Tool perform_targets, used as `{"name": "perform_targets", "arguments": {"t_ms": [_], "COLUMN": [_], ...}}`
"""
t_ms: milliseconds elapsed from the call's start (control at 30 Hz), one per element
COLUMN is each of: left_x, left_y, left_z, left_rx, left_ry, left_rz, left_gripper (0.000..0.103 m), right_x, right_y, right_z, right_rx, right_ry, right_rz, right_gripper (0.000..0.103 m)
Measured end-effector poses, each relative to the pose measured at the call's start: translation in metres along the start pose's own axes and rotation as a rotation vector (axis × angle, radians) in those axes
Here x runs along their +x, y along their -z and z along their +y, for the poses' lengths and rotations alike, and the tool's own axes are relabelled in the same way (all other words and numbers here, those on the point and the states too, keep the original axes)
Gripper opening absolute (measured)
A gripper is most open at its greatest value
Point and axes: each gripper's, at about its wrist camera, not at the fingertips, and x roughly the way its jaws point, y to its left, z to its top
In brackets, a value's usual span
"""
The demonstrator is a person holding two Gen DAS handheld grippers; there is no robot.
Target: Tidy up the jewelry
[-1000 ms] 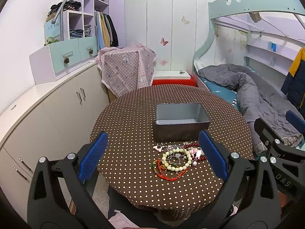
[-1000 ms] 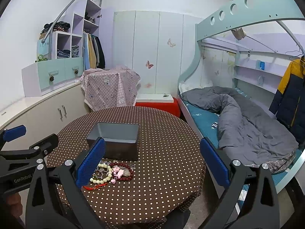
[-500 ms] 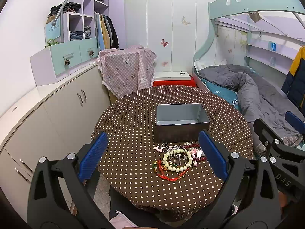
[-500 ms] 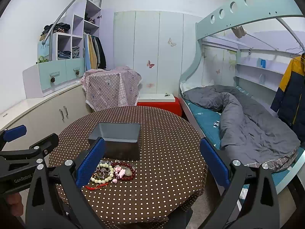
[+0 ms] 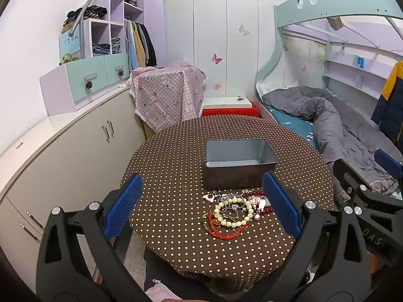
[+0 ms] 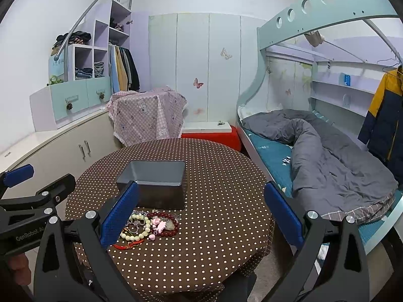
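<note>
Relative to the frames taken a second ago, both viewpoints have drawn slightly back and up, so the round tabletop (image 5: 176,156) sits lower and the jewelry appears a little smaller; nothing on the cloth has shifted. The left claw (image 5: 201,206) hangs over the near edge with its jaws spread wide and nothing between them; the right claw (image 6: 201,214) is likewise fully parted and empty, each visible at the margin of the other's view. The jewelry pile (image 5: 236,211) lies loose on the dotted cloth just in front of the grey metal box (image 5: 238,162), close to its near wall but seemingly not touching it. Pale bead bracelet (image 5: 233,214), red cord (image 5: 221,231), dark red bead strand (image 6: 167,225) and pink charms (image 6: 158,224) overlap (a tangle, so one piece may drag its neighbours). The box stands open-topped and apparently empty, presumably as the receptacle; sorting looks not yet begun. The wide jaws suit an approach from above. No obstacle lies between claws and pile; the box wall must be cleared on transfer. A bed (image 6: 327,156) and cabinet (image 5: 83,151) flank the table, well apart.
</note>
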Motion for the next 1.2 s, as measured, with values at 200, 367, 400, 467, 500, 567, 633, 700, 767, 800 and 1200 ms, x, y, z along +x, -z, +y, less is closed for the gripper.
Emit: {"name": "perform_targets", "arguments": {"t_ms": [200, 367, 400, 467, 500, 567, 633, 700, 767, 800, 1200], "left_x": [-0.001, 0.000, 0.000, 0.000, -0.001, -0.001, 0.000, 0.000, 0.000, 0.000, 0.013], "left_y": [0.001, 0.000, -0.001, 0.000, 0.000, 0.000, -0.001, -0.001, -0.002, -0.002, 0.008], "left_z": [-0.001, 0.000, 0.000, -0.001, 0.000, -0.001, 0.000, 0.001, 0.002, 0.003, 0.003], "left_rx": [0.001, 0.002, 0.002, 0.002, 0.002, 0.002, 0.002, 0.001, 0.000, 0.000, 0.003], "left_ry": [-0.001, -0.001, 0.000, -0.001, 0.000, -0.001, -0.002, -0.002, -0.001, 0.000, 0.018], "left_rz": [-0.002, -0.002, -0.002, -0.003, -0.005, -0.005, -0.006, -0.007, -0.007, -0.006, 0.043], "left_gripper": [0.094, 0.094, 0.094, 0.094, 0.094, 0.094, 0.094, 0.094, 0.094, 0.094, 0.094], "right_x": [0.000, -0.001, -0.001, -0.001, -0.001, -0.001, -0.001, -0.001, 0.000, 0.000, 0.011], "right_y": [0.000, 0.000, 0.000, 0.000, 0.000, -0.001, -0.001, 0.000, 0.000, 0.000, 0.008], "right_z": [-0.002, -0.001, -0.001, -0.001, -0.001, -0.002, -0.001, -0.001, -0.001, -0.001, -0.004], "right_rx": [0.002, 0.002, 0.002, 0.003, 0.002, 0.002, 0.003, 0.002, 0.003, 0.002, 0.018], "right_ry": [0.000, 0.000, 0.000, 0.000, 0.000, 0.000, 0.000, -0.001, 0.000, 0.000, -0.002], "right_rz": [0.000, 0.001, 0.001, 0.000, 0.000, 0.000, 0.001, 0.002, 0.001, 0.002, 0.059], "right_gripper": [0.095, 0.095, 0.095, 0.095, 0.095, 0.095, 0.095, 0.095, 0.095, 0.095, 0.095]}}
